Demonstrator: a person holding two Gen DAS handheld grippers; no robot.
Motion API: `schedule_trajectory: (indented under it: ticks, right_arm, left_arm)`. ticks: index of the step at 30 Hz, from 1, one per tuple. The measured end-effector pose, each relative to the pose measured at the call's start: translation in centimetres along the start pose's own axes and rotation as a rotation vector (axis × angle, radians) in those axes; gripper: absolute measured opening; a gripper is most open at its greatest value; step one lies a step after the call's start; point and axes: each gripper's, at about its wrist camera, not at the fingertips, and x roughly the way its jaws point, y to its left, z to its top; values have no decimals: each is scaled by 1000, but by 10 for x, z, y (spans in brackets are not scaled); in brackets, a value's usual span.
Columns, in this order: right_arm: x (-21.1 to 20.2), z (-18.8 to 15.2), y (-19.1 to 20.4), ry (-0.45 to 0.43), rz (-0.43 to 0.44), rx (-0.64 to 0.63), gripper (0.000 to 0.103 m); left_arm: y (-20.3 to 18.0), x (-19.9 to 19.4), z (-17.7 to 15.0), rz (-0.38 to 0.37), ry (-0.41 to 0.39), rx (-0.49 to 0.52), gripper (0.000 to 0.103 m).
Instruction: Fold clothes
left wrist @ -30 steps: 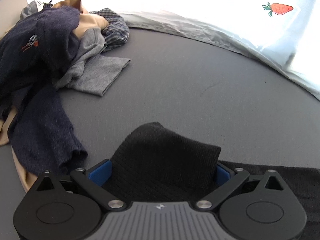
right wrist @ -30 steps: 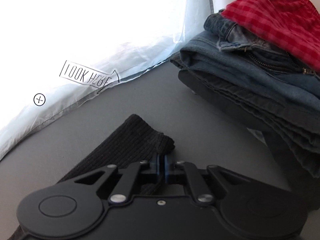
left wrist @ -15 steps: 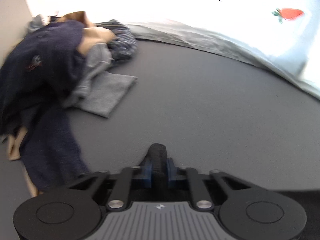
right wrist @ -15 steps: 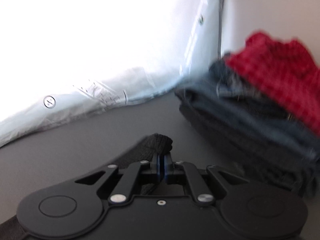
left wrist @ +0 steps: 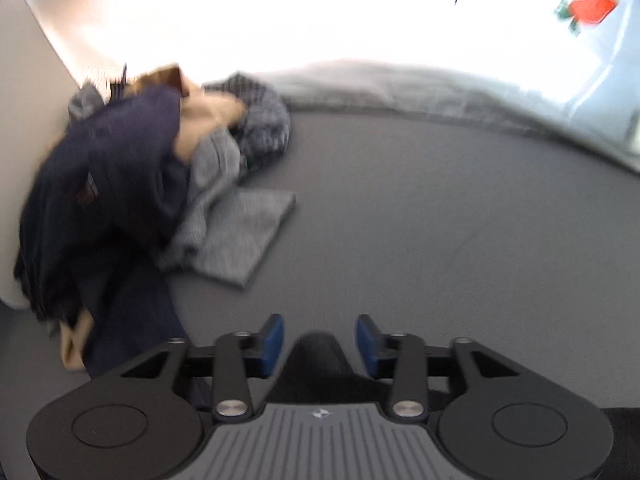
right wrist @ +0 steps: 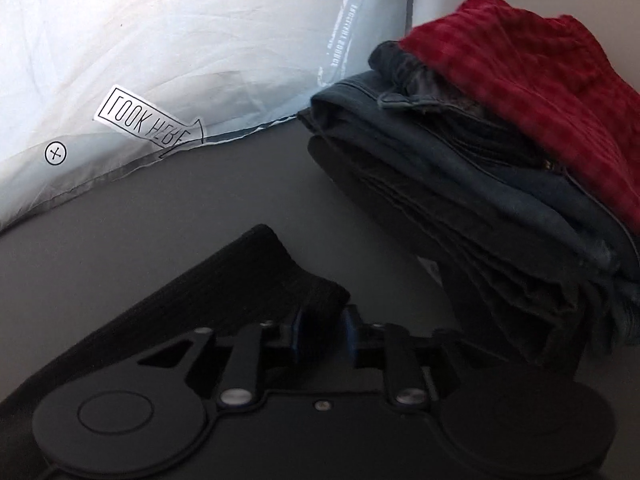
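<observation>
A black ribbed garment (right wrist: 248, 276) lies on the grey bed surface (right wrist: 200, 208). In the right wrist view its corner sits between the blue pads of my right gripper (right wrist: 323, 330). Those jaws are opening, and the cloth looks slack between them. In the left wrist view, which is blurred, a raised fold of the same black garment (left wrist: 318, 354) stands between the pads of my left gripper (left wrist: 319, 340). A gap shows on each side of the fold, and those jaws are also opening.
A heap of unfolded clothes (left wrist: 120, 184) lies at the left, navy, tan and checked, with a grey cloth (left wrist: 248, 236) spread at its foot. Folded jeans (right wrist: 460, 184) topped by a red checked garment (right wrist: 540, 80) are stacked at the right. White printed bedding (right wrist: 160, 60) runs along the back.
My left gripper went from wide open to pinching a fold of the black garment, then let it go. My right gripper, shut on the garment's corner before, has parted its pads.
</observation>
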Motion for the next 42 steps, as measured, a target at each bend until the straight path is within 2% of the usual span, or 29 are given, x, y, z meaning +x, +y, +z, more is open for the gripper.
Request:
schedule_trajectory:
  ticks: [1, 2, 3, 6, 9, 13, 15, 18, 20, 28, 32, 38, 42]
  right_arm:
    - [-7, -4, -6, 5, 23, 22, 33]
    - [-14, -7, -12, 11, 59, 42, 33]
    - [-22, -12, -18, 17, 96, 52, 34]
    - [-52, -35, -31, 16, 168, 36, 39]
    - [-85, -63, -48, 8, 230, 21, 39]
    - [-126, -104, -74, -24, 301, 2, 39]
    - [-143, -127, -89, -25, 304, -9, 37]
    - [-164, -158, -115, 8, 315, 41, 32]
    - [-169, -173, -130, 36, 312, 91, 25]
    - [-174, -212, -189, 89, 281, 267, 24]
    - [-163, -216, -204, 101, 311, 304, 22]
    - [-152, -208, -201, 88, 296, 348, 29]
    - [-151, -198, -180, 111, 217, 242, 33]
  left_arm:
    - [4, -8, 0, -20, -16, -8, 64]
    - [9, -17, -3, -47, -19, -30, 77]
    - [14, -26, -6, -73, -22, -51, 80]
    - [28, -52, -30, -157, 15, -119, 82]
    - [26, -81, -72, -232, 82, -96, 86]
    - [19, -116, -139, -295, 149, -52, 86]
    - [17, -128, -168, -330, 193, -40, 86]
    - [18, -139, -204, -362, 263, -53, 88]
    - [21, -147, -223, -364, 269, -78, 93]
    - [5, -160, -247, -318, 247, 15, 103]
    - [3, -162, -250, -295, 235, -2, 103]
    - [1, -161, -248, -292, 253, 8, 103]
    - [0, -160, -247, -286, 258, 5, 103]
